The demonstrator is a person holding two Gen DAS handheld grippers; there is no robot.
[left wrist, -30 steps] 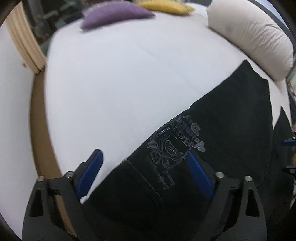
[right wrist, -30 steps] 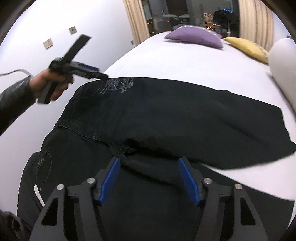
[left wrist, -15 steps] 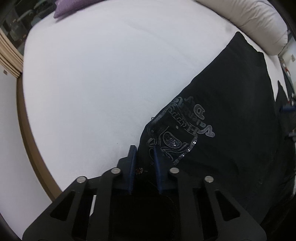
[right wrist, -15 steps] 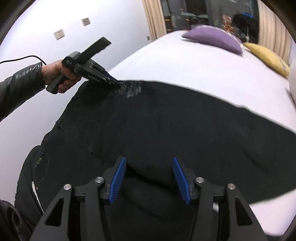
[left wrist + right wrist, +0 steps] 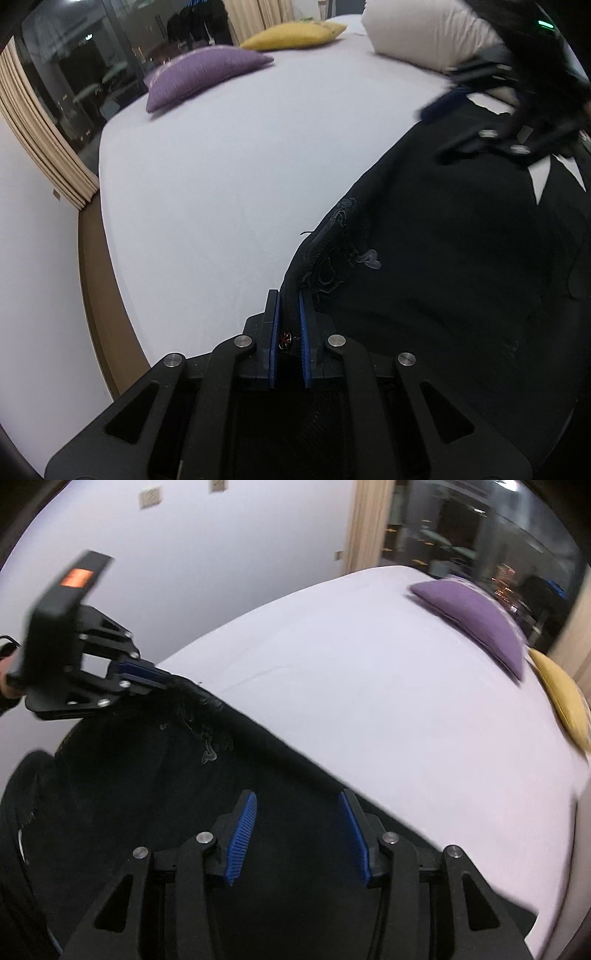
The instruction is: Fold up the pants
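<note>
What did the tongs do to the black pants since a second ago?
The left tongs, open a second ago, shut on the edge of the black pants by the printed design and lifted it off the white bed. The right tongs stayed open over the pants. The purple pillow and yellow pillow did not move.

Matt black cloth pants (image 5: 443, 280), smooth white bed sheet (image 5: 229, 177), ribbed blue gripper pads (image 5: 242, 836), matt purple cushion (image 5: 203, 75).

White bed (image 5: 229, 177) fills room. Purple cushion (image 5: 201, 75), yellow cushion (image 5: 295, 35), cream pillow (image 5: 424, 33) at far end. Beige curtains (image 5: 44, 147) frame dark window (image 5: 110, 48). White wall (image 5: 221, 554) with switch plates (image 5: 149, 498).
</note>
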